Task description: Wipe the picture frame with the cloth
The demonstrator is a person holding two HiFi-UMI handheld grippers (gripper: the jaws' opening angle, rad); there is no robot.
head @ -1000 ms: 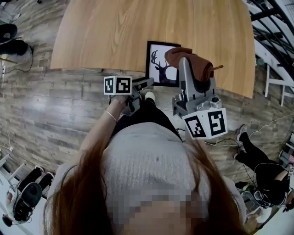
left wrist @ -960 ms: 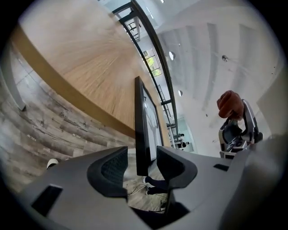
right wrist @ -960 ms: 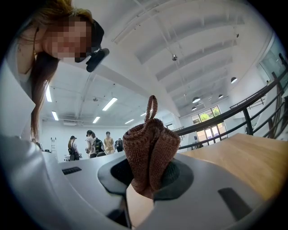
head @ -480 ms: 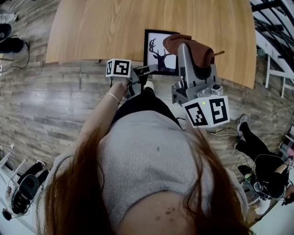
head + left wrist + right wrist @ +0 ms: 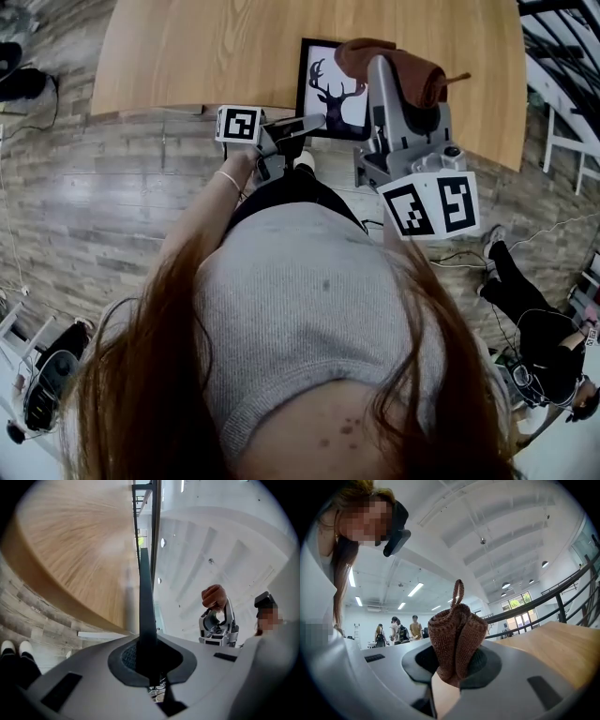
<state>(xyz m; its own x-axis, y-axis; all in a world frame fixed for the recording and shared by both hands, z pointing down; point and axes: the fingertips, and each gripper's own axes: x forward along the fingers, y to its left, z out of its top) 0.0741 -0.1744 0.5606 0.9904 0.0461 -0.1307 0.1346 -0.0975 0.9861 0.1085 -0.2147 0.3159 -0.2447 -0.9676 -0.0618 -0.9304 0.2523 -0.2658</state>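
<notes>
Frame point(image 5: 319, 114) — deer print point(image 5: 339, 91) — in closing left gripper point(image 5: 310, 123).

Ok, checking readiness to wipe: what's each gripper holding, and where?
Right gripper: brown knitted cloth, bunched middle. Left gripper: jaws closing on black picture frame's near left corner.

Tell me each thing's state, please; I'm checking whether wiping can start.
Picture frame: at the table edge, one corner gripped.
Left gripper: jaws closing, the picture frame between them.
Cloth: bunched up.
Right gripper: shut on the cloth.
</notes>
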